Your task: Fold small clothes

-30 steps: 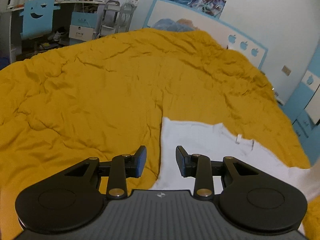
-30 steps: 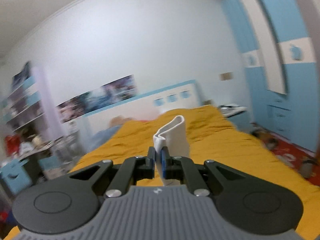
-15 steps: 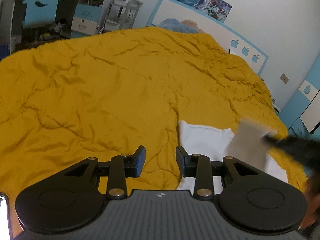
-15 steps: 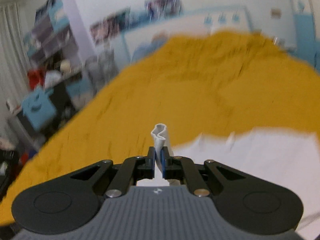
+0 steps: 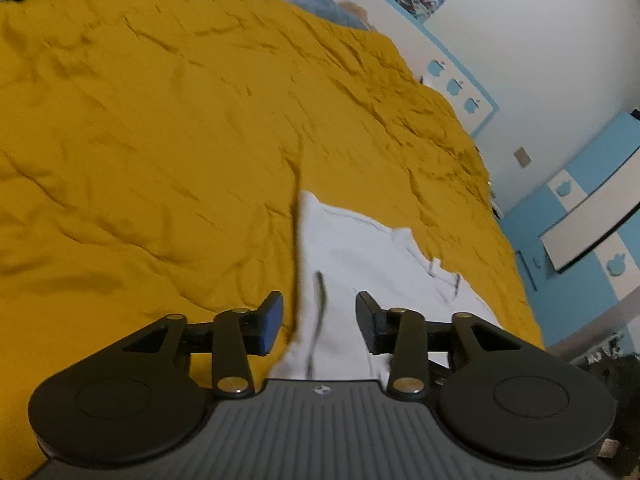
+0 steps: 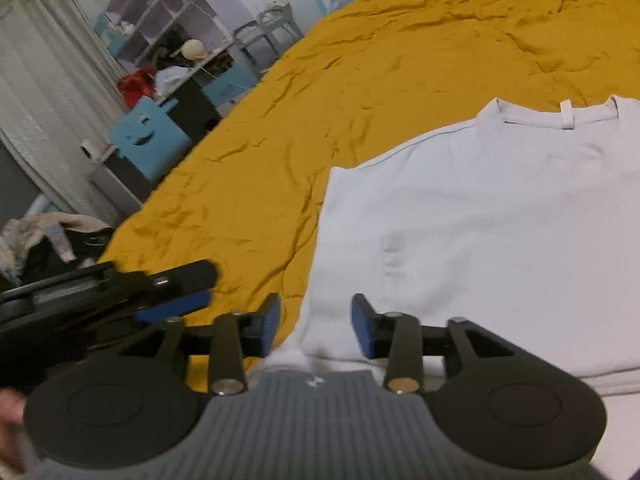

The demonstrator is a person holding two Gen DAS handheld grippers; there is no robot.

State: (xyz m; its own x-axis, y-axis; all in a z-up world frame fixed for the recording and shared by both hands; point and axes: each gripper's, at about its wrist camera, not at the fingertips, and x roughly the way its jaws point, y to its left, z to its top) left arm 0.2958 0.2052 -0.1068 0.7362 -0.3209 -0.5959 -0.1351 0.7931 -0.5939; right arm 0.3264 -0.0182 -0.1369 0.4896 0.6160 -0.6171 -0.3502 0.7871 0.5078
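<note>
A white T-shirt [image 6: 480, 216] lies on the yellow bedspread [image 6: 360, 60], its left side folded over the body, collar toward the headboard. My right gripper [image 6: 316, 326] is open and empty, just above the shirt's near left edge. My left gripper [image 5: 319, 324] is open and empty, over the shirt's left folded edge [image 5: 340, 264]. The left gripper's fingers [image 6: 176, 306] show at the left of the right wrist view, beside the shirt.
The yellow bedspread [image 5: 160, 140] spreads wide to the left of the shirt. A blue and white headboard [image 5: 460, 76] and wardrobe [image 5: 592, 208] stand beyond. A cluttered desk and blue chair [image 6: 144, 136] stand past the bed's left side.
My right gripper swung down from high in the air, laid the shirt part it held onto the shirt and opened. My left gripper moved right over the shirt's edge.
</note>
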